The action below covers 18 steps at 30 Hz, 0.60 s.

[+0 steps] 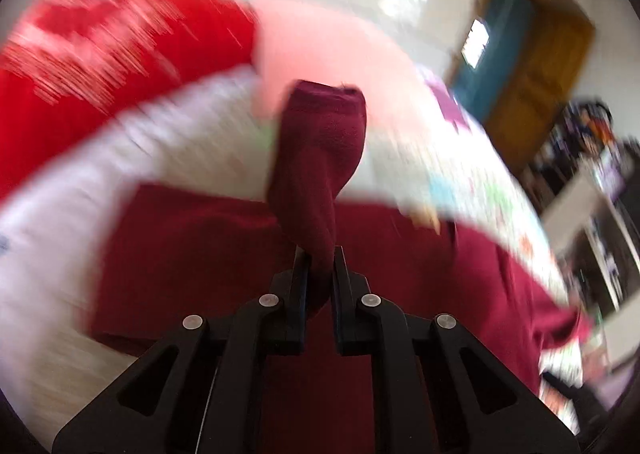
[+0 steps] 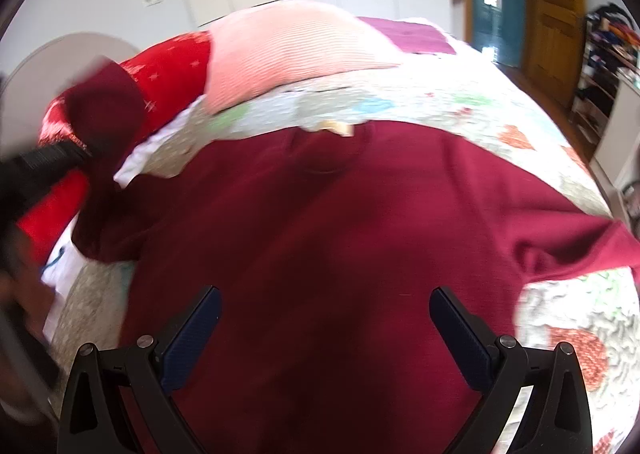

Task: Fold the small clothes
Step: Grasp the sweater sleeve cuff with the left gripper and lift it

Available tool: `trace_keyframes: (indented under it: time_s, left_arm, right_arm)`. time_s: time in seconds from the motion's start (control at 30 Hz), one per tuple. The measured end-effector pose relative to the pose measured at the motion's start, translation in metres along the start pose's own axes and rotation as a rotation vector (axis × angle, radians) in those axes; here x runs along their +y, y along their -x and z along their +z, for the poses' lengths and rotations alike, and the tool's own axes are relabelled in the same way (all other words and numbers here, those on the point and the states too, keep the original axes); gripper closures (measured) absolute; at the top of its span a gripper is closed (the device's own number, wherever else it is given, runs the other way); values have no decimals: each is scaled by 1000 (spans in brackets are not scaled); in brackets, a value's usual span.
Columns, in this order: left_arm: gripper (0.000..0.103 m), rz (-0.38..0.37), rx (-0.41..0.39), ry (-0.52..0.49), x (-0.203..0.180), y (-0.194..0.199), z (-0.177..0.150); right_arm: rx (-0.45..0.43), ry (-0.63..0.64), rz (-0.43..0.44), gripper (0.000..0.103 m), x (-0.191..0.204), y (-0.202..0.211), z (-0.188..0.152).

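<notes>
A dark maroon shirt (image 2: 340, 222) lies spread flat on the quilted bed, its collar at the far side. My left gripper (image 1: 320, 258) is shut on the shirt's left sleeve (image 1: 320, 142) and holds it up off the bed; the left wrist view is blurred by motion. In the right wrist view that lifted sleeve (image 2: 104, 110) hangs at the far left with the left gripper (image 2: 76, 154) on it. My right gripper (image 2: 325, 290) stands open just above the shirt's lower middle, with nothing between its fingers. The other sleeve (image 2: 580, 246) lies out flat to the right.
A patchwork quilt (image 2: 440, 102) covers the bed. Beyond the shirt lie a red cloth with white stars (image 2: 168, 70), a pink ribbed cloth (image 2: 280, 50) and a purple cloth (image 2: 408, 36). A wooden door (image 2: 556, 14) and cluttered shelves (image 2: 604, 54) stand at the right.
</notes>
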<state>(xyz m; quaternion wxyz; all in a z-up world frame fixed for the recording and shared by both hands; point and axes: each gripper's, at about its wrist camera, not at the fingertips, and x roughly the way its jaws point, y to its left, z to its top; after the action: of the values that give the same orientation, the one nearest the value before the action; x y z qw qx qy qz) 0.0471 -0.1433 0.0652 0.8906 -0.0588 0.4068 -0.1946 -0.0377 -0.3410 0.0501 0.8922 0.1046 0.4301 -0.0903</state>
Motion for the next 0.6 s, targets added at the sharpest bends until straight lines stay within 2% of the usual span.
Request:
trace_keyframes:
  time_s: [0.03, 0.07, 0.13, 0.2, 0.23, 0.27, 0.3, 0.33, 0.37, 0.47, 0.53, 0.6]
  left_arm:
    - [94, -7, 77, -26, -8, -24, -14]
    - [92, 7, 119, -42, -12, -34, -23]
    - [92, 24, 119, -77, -16, -33, -35]
    - [84, -11, 107, -89, -14, -13, -33]
    - [75, -40, 108, -83, -11, -2, -31]
    - [63, -51, 98, -82, -8, 9, -29]
    - [56, -45, 76, -87, -4, 18, -27]
    - [46, -12, 36, -98, 0, 31, -24]
    - [41, 34, -7, -110, 5, 39, -19]
    - [37, 197, -121, -132, 29, 58, -10]
    - [37, 286, -102, -96, 54, 49, -4]
    - [37, 292, -65, -44, 69, 37, -4]
  right_arm:
    - [0, -15, -10, 0, -8, 1, 0]
    - [4, -34, -24, 0, -16, 1, 0]
    - [14, -54, -35, 0, -27, 1, 2]
    - [9, -62, -29, 0, -34, 0, 5]
    - [3, -59, -24, 0, -35, -1, 8]
    - [-3, -54, -16, 0, -34, -3, 12]
    - [-7, -51, -4, 0, -32, -5, 16]
    - [-12, -48, 17, 0, -29, -8, 20]
    - [-12, -45, 47, 0, -24, -13, 26]
    - [-16, -24, 110, 0, -5, -28, 39]
    - [3, -9, 110, 0, 8, -45, 49]
    - [17, -17, 151, 0, 19, -66, 60]
